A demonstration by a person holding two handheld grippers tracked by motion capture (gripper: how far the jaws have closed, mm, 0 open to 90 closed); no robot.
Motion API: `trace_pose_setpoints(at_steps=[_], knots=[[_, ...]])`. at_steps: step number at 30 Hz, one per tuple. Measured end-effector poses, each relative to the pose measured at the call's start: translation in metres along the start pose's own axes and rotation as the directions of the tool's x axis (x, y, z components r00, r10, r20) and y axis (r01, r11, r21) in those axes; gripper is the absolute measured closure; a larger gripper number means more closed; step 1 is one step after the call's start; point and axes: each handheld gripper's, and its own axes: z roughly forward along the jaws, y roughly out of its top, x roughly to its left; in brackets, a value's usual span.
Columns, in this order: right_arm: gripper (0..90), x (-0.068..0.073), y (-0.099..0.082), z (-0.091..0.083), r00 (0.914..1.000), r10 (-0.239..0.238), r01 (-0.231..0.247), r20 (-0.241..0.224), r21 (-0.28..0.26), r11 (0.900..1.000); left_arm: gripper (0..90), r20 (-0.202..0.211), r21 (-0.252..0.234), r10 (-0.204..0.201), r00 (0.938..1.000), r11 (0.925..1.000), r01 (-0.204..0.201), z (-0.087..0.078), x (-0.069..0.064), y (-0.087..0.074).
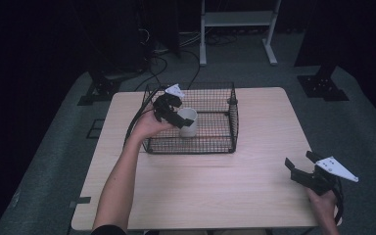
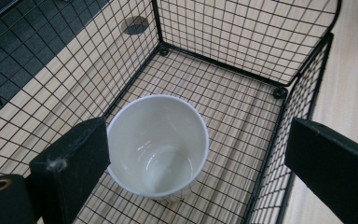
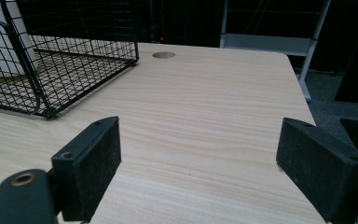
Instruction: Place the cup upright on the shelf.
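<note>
A pale wood-grain table (image 1: 210, 186) stands on grey carpet in a dark room, with cables and a light metal frame (image 1: 237, 29) on the floor beyond its far edge. A black wire basket (image 1: 215, 142) sits on the far left-centre part of the tabletop, and a white cup (image 1: 188, 122) stands upright and empty inside it, on the basket floor toward its left side. At left, the person's bare left forearm reaches forward from the near edge, and the left hand (image 1: 147, 128) holds the left gripper (image 1: 176, 115) over the basket's left wall; in the left gripper view its jaws are spread wide, one jaw just beside or touching the cup's rim, which cannot be told, the other well clear, overlapping the basket's wire wall. At right, the right hand (image 1: 323, 205) holds the right gripper (image 1: 301, 165) low over the near right corner of the table, jaws spread apart with bare wood between them. In the right gripper view a round hole (image 3: 163, 55) marks the tabletop near its far edge, and the cup is cut off at the frame's upper left corner behind the mesh. The right forearm is cut off by the bottom of the high view.
</note>
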Motion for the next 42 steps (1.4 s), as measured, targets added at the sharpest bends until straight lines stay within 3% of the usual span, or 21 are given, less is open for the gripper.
trace_pose_setpoints(at_steps=[21, 29, 42], knots=[[13.0, 0.0, 0.0, 0.0, 1.0, 0.002, -0.002, 0.001, 0.0, 1.0, 5.9, 0.001, -0.02, 0.017, 0.9998, 0.9997, -0.017, -0.018, -0.016, -0.002], [13.0, -0.001, 0.0, 0.0, 1.0, 0.004, -0.004, 0.0, -0.001, 1.0, 5.9, 0.004, -0.033, 0.048, 0.9988, 0.9983, -0.048, -0.024, -0.031, 0.0], [13.0, -0.001, 0.0, 0.0, 1.0, 0.003, -0.003, 0.0, -0.003, 1.0, 5.9, 0.012, -0.058, 0.056, 0.9984, 0.9968, -0.055, -0.029, -0.048, -0.011]])
